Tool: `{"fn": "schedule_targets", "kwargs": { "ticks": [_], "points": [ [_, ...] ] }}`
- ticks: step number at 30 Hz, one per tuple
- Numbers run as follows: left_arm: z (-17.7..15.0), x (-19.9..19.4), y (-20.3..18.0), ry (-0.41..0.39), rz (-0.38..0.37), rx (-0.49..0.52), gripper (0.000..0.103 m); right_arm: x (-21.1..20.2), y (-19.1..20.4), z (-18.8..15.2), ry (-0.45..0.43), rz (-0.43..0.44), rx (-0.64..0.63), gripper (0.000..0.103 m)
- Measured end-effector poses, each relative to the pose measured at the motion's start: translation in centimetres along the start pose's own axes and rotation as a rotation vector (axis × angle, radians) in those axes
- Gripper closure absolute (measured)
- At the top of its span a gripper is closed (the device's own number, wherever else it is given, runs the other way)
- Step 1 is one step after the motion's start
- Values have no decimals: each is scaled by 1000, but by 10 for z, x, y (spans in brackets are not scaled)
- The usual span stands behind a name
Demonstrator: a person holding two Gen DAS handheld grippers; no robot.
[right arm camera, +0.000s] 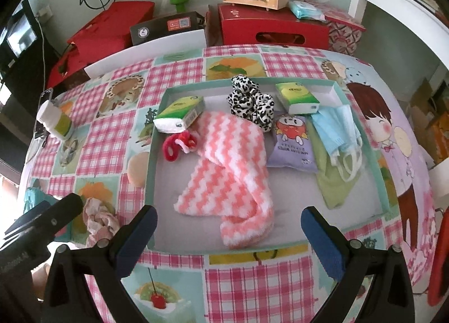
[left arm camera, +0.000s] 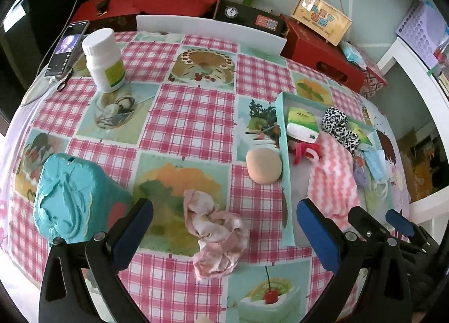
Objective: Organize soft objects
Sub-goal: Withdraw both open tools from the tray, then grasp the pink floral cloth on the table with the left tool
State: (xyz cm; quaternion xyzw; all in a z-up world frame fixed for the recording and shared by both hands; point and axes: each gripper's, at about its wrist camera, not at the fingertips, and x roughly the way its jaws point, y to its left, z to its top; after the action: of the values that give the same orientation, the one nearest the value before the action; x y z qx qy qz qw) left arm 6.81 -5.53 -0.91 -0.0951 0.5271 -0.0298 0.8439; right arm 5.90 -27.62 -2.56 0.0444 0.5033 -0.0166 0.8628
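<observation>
The left hand-held gripper (left arm camera: 224,223) hangs spread wide over the crumpled pink cloth (left arm camera: 217,234) lying loose on the table (left arm camera: 193,115), seemingly lined up to take it, while the right hand-held gripper (right arm camera: 228,234), spread and empty, faces the teal tray (right arm camera: 149,182) already holding the gathered soft things.

In the right wrist view the green cloth (right arm camera: 334,182) lies mostly hidden under the purple packet (right arm camera: 291,143) and the blue face masks (right arm camera: 336,129). The tray wall (right arm camera: 150,171) covers part of the beige sponge (right arm camera: 137,170). The teal box (right arm camera: 33,196) is largely blocked by the left tongs (right arm camera: 42,219). In the left wrist view, the print on the white bottle (left arm camera: 104,60) is too small to read, and a pale object (left arm camera: 203,319) is cut off at the bottom edge.
</observation>
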Motion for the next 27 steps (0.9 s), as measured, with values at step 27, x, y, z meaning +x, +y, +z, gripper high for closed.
{"fn": "schedule_targets", "kwargs": {
  "ticks": [27],
  "points": [
    [-20, 32, 11, 120, 60, -5, 1, 19, 9, -5, 33, 12, -23, 0]
  ]
}}
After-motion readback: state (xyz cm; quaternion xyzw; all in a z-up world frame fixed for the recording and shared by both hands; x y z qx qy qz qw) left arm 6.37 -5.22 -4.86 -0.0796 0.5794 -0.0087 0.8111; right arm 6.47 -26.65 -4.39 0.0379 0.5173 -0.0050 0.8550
